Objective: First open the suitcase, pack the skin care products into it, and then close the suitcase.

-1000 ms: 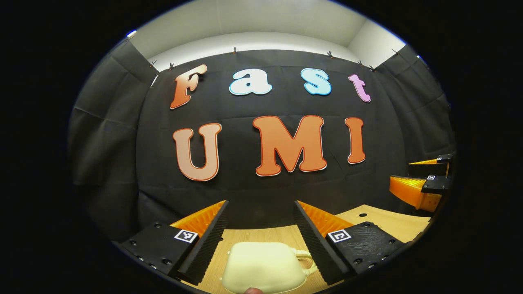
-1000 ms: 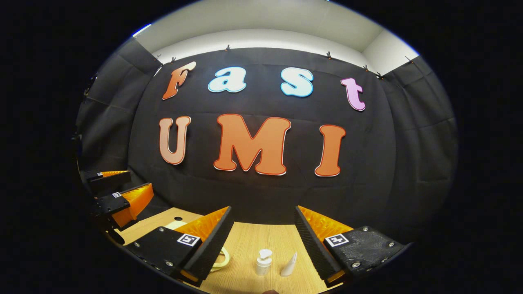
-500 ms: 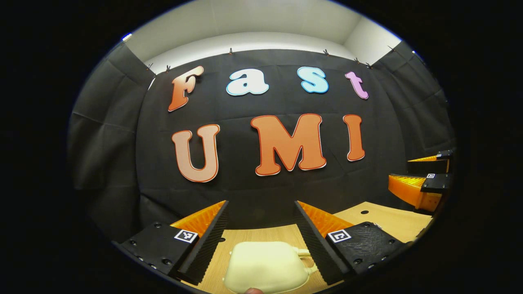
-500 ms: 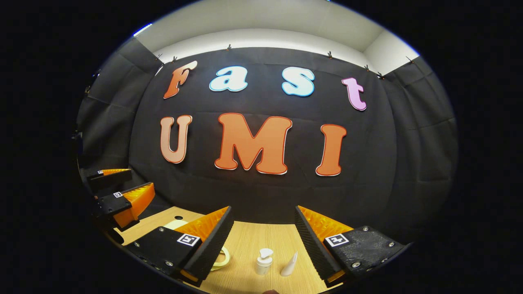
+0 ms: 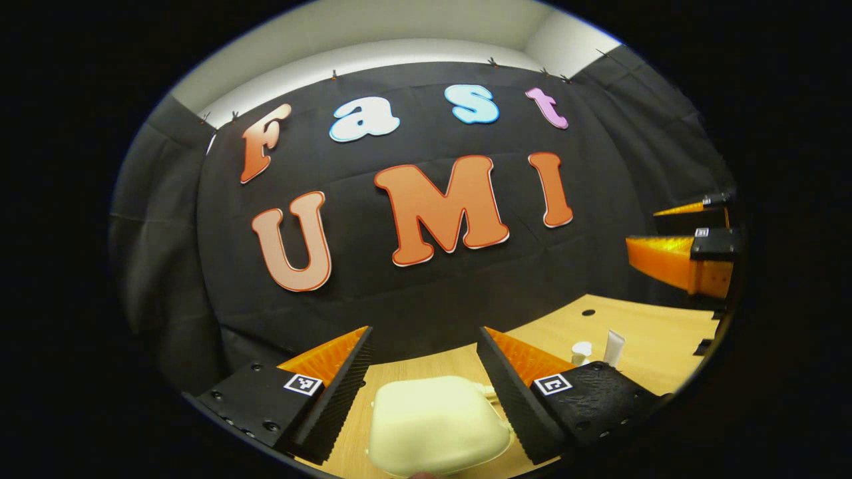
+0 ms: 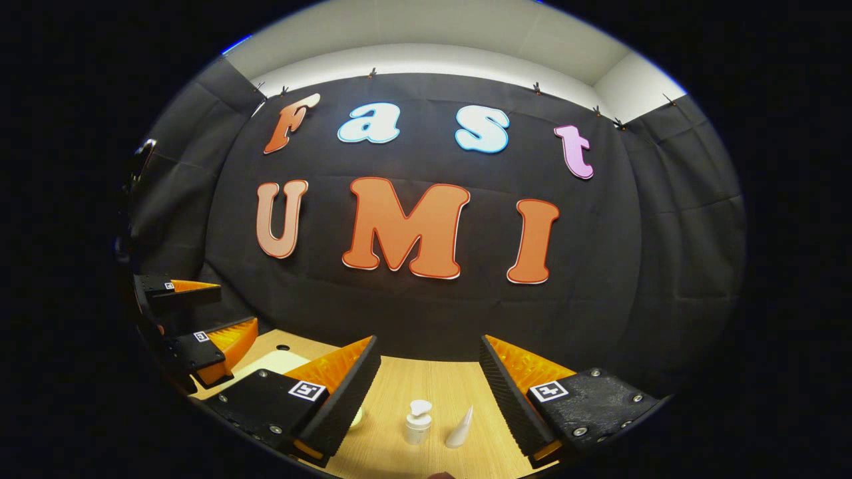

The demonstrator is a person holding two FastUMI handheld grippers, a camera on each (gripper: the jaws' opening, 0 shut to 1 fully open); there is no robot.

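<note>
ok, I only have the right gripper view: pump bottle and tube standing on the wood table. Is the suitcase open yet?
Observer: No. In the left gripper view the cream hard-shell suitcase lies shut on the wooden table.
Operator: Left gripper on it?
Observer: The left gripper is open, jaws wide, and the case sits framed between them. I can't tell whether they touch it.
Operator: Handle side?
Observer: The cream handle peeks out on the side toward the white pump bottle.

suitcase (image 5: 436, 426): near edge cut off, handle hidden behind finger (image 5: 516, 399)
tube (image 5: 614, 347): base hidden
</note>
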